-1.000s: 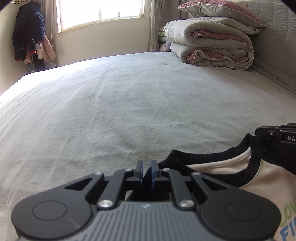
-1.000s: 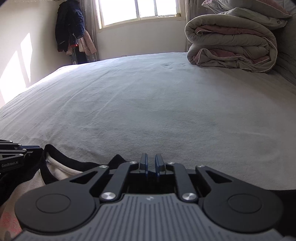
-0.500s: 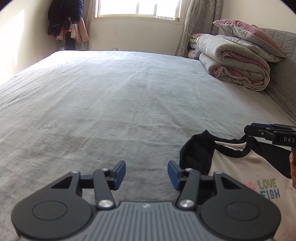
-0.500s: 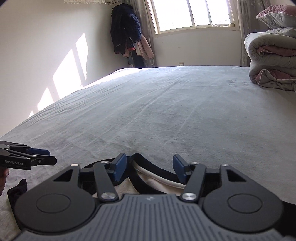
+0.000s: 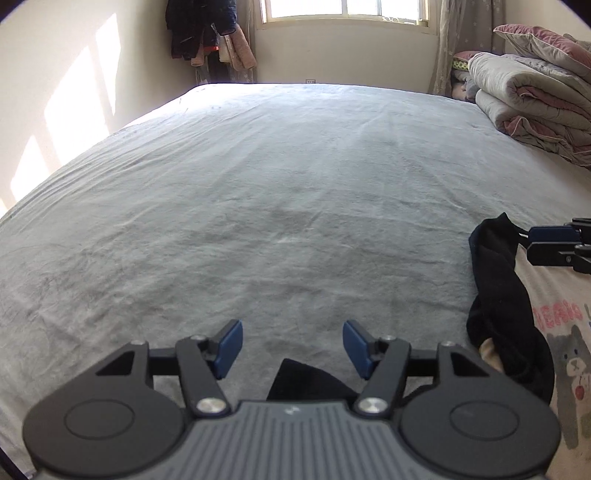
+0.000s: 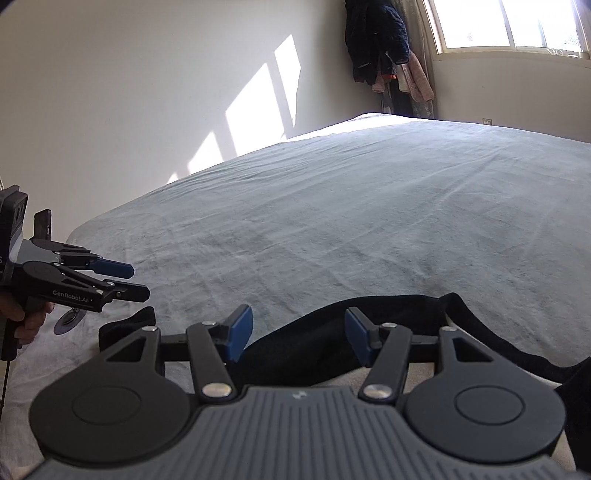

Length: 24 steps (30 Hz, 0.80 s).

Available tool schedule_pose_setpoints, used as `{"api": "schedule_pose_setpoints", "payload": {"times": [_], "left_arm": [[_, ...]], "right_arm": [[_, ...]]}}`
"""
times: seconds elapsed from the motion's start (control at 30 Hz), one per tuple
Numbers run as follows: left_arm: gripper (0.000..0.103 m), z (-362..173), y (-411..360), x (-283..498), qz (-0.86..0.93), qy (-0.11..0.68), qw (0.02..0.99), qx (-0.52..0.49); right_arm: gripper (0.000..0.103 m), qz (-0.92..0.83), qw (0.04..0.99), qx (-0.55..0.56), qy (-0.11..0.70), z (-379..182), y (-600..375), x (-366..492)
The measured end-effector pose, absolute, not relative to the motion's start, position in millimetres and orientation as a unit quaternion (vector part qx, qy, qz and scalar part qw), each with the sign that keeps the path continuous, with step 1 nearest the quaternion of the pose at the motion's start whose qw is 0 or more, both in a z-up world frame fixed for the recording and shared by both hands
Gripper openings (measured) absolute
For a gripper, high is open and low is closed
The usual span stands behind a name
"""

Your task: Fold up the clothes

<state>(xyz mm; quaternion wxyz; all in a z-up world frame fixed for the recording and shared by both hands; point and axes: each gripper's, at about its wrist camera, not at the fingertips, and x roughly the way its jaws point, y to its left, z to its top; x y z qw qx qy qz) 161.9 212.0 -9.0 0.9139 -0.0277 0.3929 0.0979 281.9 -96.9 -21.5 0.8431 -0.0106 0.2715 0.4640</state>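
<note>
A cream shirt [image 5: 554, 295] with black sleeves and a bear print lies flat on the grey bed at the right of the left wrist view. My left gripper [image 5: 293, 347] hovers over the sheet beside it. Its jaws are opening, and only a black corner of cloth [image 5: 299, 380] shows low in the gap, untouched by the pads. In the right wrist view my right gripper [image 6: 300, 338] stands open above the shirt's black neck band [image 6: 369, 314] without gripping it. Each gripper shows in the other's view: right gripper [image 5: 532, 243], left gripper [image 6: 138, 282] held by a hand [image 6: 26, 321].
The wide grey bed sheet [image 5: 295, 184] stretches ahead. A folded quilt with pillows [image 5: 535, 110] is stacked at the far right. Coats [image 5: 207, 33] hang in the corner by the window, and a sunlit wall [image 6: 147, 110] runs along the bed's left side.
Both grippers were shut on the shirt's black shoulder edges; both have let go and opened. They have drawn back and swung left, leaving the shirt lying on the bed.
</note>
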Motion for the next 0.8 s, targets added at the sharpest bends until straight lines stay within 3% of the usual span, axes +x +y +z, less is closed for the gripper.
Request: {"api": "schedule_pose_setpoints", "payload": {"times": [0.1, 0.17, 0.23, 0.3, 0.8], "left_arm": [[0.055, -23.2, 220.0, 163.1, 0.083, 0.417, 0.904, -0.049], [0.046, -31.0, 222.6, 163.0, 0.076, 0.431, 0.897, -0.054], [0.020, -34.4, 224.0, 161.1, 0.068, 0.435, 0.896, -0.065], [0.010, -32.7, 222.8, 160.1, 0.070, 0.428, 0.899, -0.066], [0.008, 26.1, 254.9, 158.7, 0.321, 0.231, 0.919, -0.009]], "right_arm": [[0.060, 0.474, 0.837, -0.018, 0.274, -24.0, -90.1, 279.3], [0.060, 0.477, 0.834, -0.022, 0.277, -26.3, -86.3, 278.1], [0.060, 0.477, 0.832, -0.024, 0.281, -28.9, -83.7, 278.3], [0.060, 0.473, 0.833, -0.023, 0.285, -31.6, -82.9, 279.8], [0.060, 0.413, 0.864, 0.011, 0.290, -38.5, -95.6, 294.9]]}}
